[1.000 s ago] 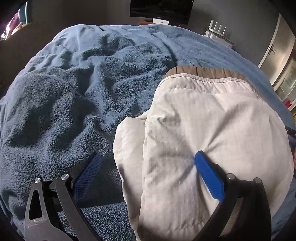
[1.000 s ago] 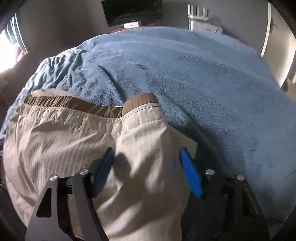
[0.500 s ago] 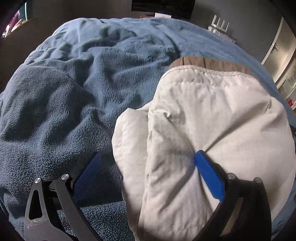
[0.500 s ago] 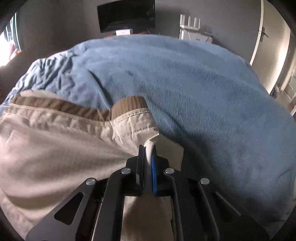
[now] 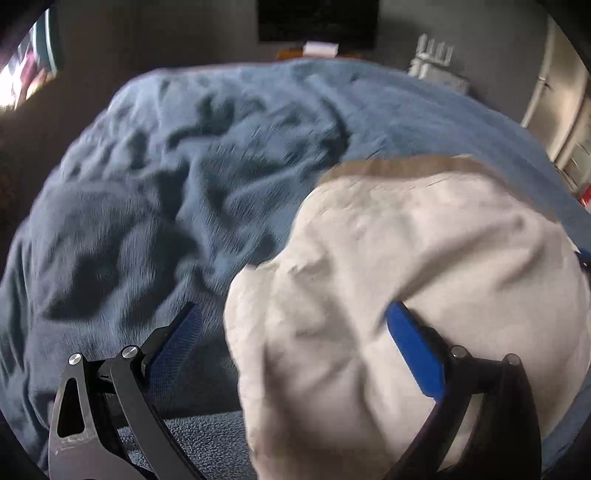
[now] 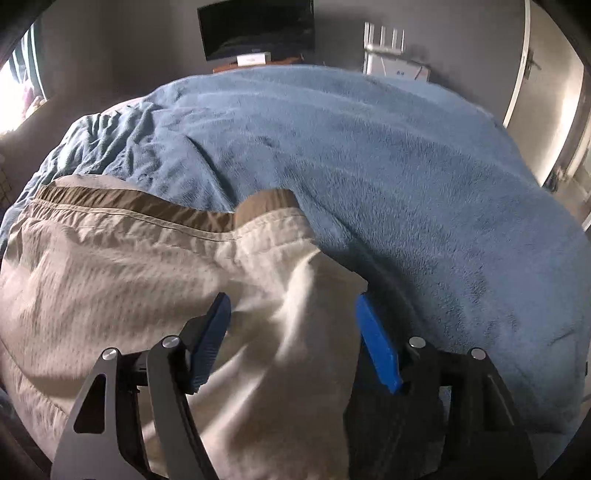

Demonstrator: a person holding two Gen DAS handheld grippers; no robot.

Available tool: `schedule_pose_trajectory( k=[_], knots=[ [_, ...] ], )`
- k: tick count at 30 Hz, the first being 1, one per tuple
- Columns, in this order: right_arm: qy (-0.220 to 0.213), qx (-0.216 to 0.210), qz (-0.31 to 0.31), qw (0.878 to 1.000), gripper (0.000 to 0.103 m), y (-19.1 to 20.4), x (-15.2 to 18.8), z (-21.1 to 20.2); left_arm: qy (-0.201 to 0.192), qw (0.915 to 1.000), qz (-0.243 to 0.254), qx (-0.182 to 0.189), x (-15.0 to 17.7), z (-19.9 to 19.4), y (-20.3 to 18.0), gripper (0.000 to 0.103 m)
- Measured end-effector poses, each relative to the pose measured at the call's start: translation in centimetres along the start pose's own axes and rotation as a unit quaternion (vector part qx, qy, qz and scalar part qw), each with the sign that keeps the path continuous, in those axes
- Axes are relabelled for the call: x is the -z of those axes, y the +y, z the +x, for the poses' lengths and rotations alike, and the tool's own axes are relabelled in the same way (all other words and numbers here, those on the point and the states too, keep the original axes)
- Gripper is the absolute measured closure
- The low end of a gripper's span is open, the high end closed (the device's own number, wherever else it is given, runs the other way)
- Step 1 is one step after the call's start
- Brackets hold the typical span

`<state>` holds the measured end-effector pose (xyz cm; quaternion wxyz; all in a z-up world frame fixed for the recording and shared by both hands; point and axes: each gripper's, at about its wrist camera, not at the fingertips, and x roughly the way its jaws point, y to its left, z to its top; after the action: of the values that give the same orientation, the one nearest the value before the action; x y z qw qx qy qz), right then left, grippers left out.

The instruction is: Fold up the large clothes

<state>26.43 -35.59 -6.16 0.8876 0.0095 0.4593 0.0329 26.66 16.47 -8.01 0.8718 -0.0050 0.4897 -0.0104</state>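
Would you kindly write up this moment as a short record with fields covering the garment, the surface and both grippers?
garment: beige garment with a brown band along its far edge, lying bunched
surface: blue fleece blanket spread over a bed
left gripper: open, straddling the garment's left edge, pads not pressing
right gripper: jaws opening, garment's right edge between them, not pinched
background: dark screen against the far wall

Folded garment (image 6: 122, 280) lying on the blanket (image 6: 388, 166) — near edge of the bed, waistband on its far side, blanket spreading behind and to both sides, television (image 6: 256, 27) on the wall behind the bed, door (image 6: 543, 85) far right.
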Motion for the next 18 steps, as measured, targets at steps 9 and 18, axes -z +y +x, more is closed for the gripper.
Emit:
schedule_pose_trajectory(
  k=[9, 18],
  knots=[
    [0.082, -0.125, 0.058, 0.987, 0.036, -4.2, 1.1, 3.1, 0.039, 0.9901, -0.023, 0.132, 2.0, 2.7, 4.5, 0.006],
    [0.142, -0.274, 0.135, 0.942, 0.034, -6.9, 3.1, 5.1, 0.069, 0.9591, -0.067, 0.266, 2.4, 4.8, 5.8, 0.026]
  ],
)
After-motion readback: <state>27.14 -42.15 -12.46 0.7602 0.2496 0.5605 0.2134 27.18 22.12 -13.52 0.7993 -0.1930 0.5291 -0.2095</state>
